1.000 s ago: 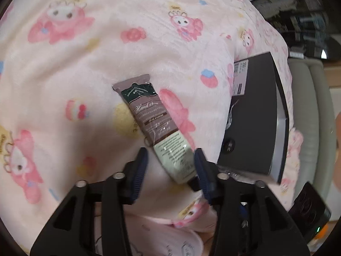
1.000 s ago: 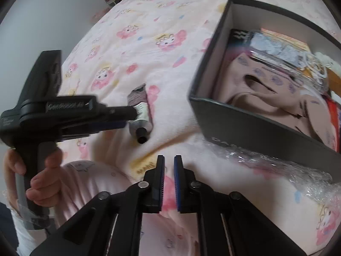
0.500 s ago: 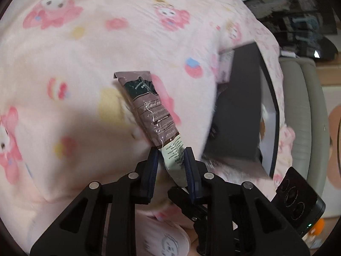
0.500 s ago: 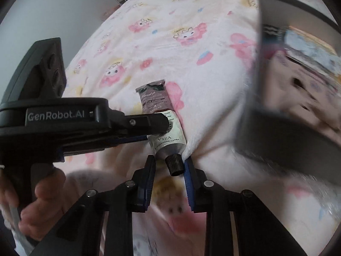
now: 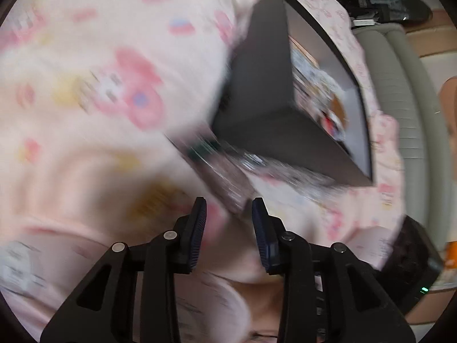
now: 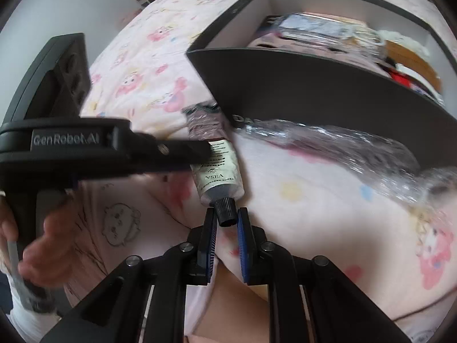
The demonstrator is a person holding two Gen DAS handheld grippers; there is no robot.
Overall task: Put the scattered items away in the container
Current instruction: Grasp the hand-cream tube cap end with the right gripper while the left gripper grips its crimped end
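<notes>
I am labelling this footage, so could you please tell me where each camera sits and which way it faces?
Left wrist: on the left gripper, angled steeply down at the blurred tube and black box on the pink blanket; its own fingers show, jaws opening.
Right wrist: on the right gripper, angled down, closing around the tube's cap; the left gripper and a hand show.
Shared: tube, box, blanket.
</notes>
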